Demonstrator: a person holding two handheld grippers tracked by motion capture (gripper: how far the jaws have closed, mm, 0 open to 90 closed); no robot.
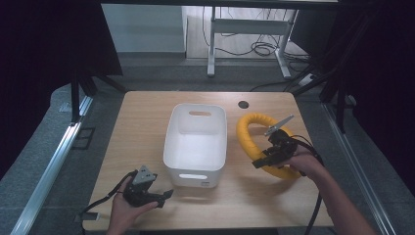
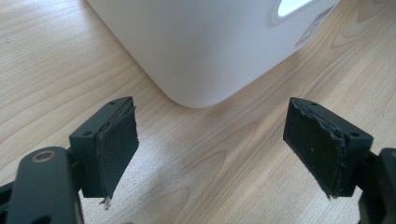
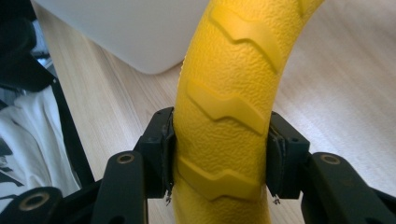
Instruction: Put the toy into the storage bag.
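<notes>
A yellow ring [image 1: 250,131] with a ridged, tyre-like surface lies on the wooden table [image 1: 147,127] right of a white plastic bin [image 1: 196,142]. My right gripper [image 1: 264,160] is shut on the ring's near left part; in the right gripper view both pads press the sides of the ring [image 3: 224,107]. My left gripper [image 1: 164,196] is open near the table's front edge, just left of the bin's near corner [image 2: 201,51]. Nothing is between its fingers [image 2: 112,144].
The bin is empty inside, with handle slots at its near and far ends. A dark round hole [image 1: 243,104] is set in the table behind the ring. Metal rails run along both sides of the table, and a desk frame with cables [image 1: 259,46] stands beyond.
</notes>
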